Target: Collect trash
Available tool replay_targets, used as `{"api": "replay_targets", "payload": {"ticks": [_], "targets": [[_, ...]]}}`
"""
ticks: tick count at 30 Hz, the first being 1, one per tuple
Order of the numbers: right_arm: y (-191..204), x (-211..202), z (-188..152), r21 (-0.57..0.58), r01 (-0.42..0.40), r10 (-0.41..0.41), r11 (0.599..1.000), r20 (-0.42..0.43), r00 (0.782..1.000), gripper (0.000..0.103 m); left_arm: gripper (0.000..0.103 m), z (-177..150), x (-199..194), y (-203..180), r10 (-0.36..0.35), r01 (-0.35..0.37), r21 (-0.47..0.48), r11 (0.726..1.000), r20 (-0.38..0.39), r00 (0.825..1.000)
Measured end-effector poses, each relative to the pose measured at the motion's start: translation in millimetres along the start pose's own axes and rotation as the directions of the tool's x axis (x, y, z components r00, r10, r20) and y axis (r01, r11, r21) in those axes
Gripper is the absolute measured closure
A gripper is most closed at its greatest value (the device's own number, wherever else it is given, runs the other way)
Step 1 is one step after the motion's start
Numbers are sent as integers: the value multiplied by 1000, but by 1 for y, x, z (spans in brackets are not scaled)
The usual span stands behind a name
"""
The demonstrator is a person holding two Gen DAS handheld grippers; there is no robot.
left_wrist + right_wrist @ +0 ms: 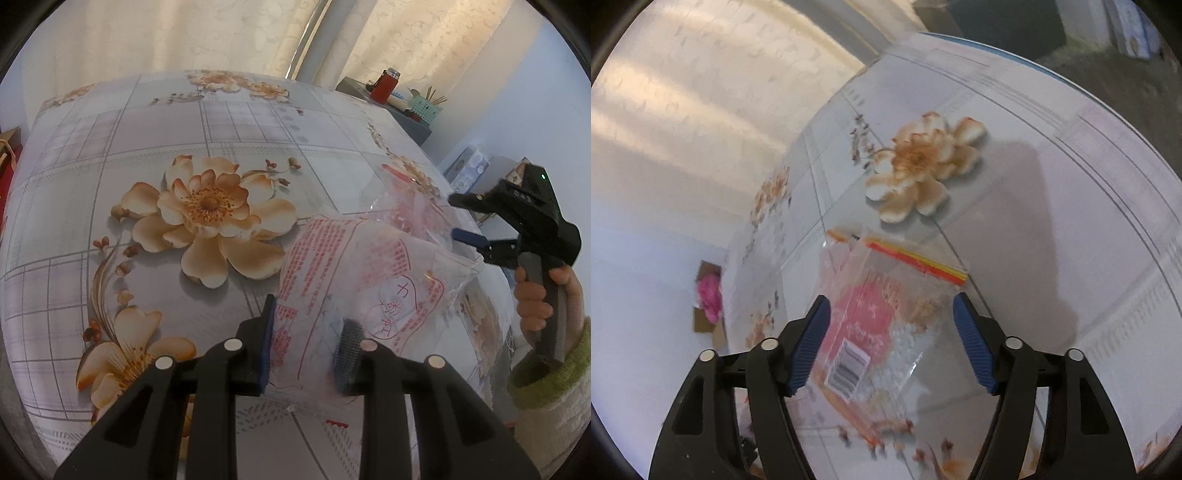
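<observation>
A crumpled clear plastic bag with red print (351, 266) rests on the table's right side. My left gripper (309, 325) is shut on its near end, and the right pad shows through the film. Beyond it lies a clear zip bag (402, 192) with a red and yellow seal strip. In the right wrist view this zip bag (882, 317) shows a pink label and a barcode. My right gripper (891, 301) hovers over it, open, with the bag lying between and below the blue pads, untouched. From the left wrist view, the right gripper (458, 218) is held by a hand in a green sleeve.
The table (147, 122) wears a checked cloth with large orange flowers. A grey cabinet (413, 118) at the back right carries a red jar (384, 86) and a teal stick holder (424, 107). A cardboard box with something pink (709, 299) sits on the floor. Curtains hang behind.
</observation>
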State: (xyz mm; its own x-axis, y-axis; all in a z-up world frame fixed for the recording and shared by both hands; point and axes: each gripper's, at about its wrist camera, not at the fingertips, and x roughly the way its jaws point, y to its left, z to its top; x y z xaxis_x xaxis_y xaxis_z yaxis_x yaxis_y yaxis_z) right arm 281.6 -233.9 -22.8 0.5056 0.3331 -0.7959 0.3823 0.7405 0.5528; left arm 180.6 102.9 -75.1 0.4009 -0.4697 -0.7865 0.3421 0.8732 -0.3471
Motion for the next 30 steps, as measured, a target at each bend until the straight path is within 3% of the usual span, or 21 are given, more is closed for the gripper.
{"api": "replay_targets", "payload": {"ticks": [8,11,16,21,25,30], "targets": [[22,19,-1,-101,107,-107,989,1,994,25,78,-1,-1,1,-11,11,-10,1000,2,1000],[31,21,-11,-183,187,-186,965,23,982,25,78,-1,-1,2,-15,15,-9,1000,4,1000],[48,31,-25,-314,333,-318,889,100,943,48,78,-2,-1,2,-18,18,-8,1000,4,1000],[55,36,-35,-409,421,-385,810,173,907,86,78,-1,-1,2,-19,19,-9,1000,5,1000],[54,31,-35,-478,423,-384,770,183,905,99,78,0,-1,3,-18,18,-7,1000,4,1000],[52,20,-47,-613,484,-426,625,252,869,103,78,-1,-1,2,-16,16,-7,1000,3,1000]]}}
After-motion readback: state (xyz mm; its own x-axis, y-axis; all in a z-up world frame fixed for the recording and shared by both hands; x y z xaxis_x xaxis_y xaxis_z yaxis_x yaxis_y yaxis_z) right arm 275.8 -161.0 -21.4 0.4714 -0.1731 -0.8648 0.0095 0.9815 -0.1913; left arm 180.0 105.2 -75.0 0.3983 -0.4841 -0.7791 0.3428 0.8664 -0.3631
